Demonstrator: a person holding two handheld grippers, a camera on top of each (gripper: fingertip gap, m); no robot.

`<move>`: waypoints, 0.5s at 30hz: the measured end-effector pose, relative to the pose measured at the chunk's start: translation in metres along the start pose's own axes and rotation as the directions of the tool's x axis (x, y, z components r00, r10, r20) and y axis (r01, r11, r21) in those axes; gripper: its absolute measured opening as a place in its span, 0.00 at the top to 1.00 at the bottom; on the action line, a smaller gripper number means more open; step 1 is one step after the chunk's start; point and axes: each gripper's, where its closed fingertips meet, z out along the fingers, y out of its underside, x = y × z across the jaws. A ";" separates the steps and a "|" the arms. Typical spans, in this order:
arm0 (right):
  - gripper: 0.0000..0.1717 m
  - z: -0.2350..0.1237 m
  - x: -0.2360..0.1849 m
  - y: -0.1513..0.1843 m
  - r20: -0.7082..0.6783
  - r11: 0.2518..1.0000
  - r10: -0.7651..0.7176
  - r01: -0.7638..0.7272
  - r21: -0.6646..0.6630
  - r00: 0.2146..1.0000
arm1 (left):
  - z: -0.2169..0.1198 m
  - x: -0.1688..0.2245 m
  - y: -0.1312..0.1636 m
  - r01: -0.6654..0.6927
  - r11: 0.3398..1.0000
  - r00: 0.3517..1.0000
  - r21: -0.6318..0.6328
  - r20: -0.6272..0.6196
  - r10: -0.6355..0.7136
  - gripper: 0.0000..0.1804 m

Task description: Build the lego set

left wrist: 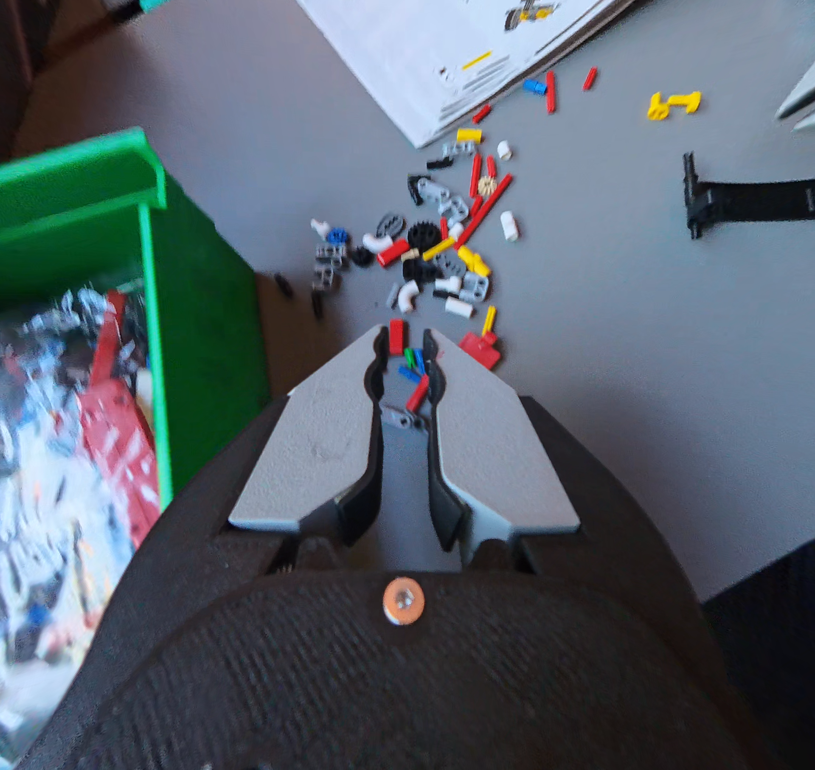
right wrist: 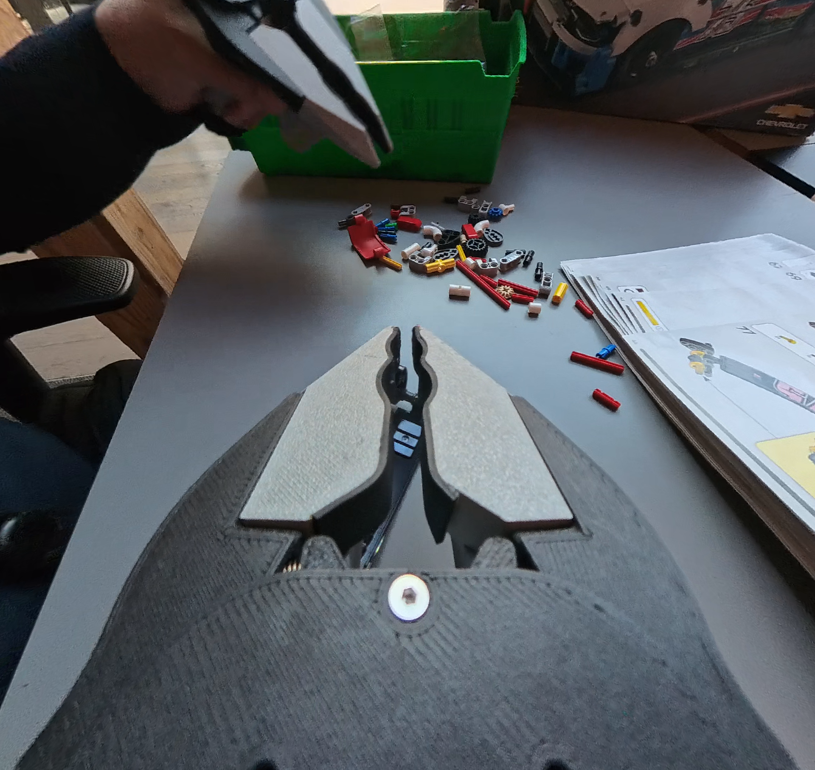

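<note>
Black part [right wrist: 399,380] seemingly between right jaws.

The left gripper [left wrist: 403,343] hung above the counter, its jaws slightly parted with nothing pressed between them. In the right wrist view it [right wrist: 379,149] slanted down from 11 o'clock, tips toward 5 o'clock, carried by a hand [right wrist: 176,56] in a dark sleeve [right wrist: 66,122]. The right gripper [right wrist: 406,334] pointed toward 12 o'clock, low and level, its jaws nearly together on a black piece [right wrist: 399,380].
</note>
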 end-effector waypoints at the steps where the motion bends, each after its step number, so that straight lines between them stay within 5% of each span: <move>1: 0.99 0.000 0.000 -0.001 -0.003 1.000 -0.006 0.006 0.002 1.000 | -0.002 0.002 0.010 0.022 1.000 1.000 -0.009 0.009 -0.022 0.93; 6: 0.99 -0.003 0.002 -0.003 -0.023 1.000 -0.015 0.015 0.014 1.000 | 0.002 0.013 0.053 0.088 0.993 0.995 -0.082 0.043 -0.084 0.93; 15: 0.99 -0.006 0.007 -0.005 -0.040 1.000 -0.006 0.007 0.027 0.999 | 0.012 0.011 0.065 0.095 0.992 0.992 -0.078 0.094 -0.088 0.97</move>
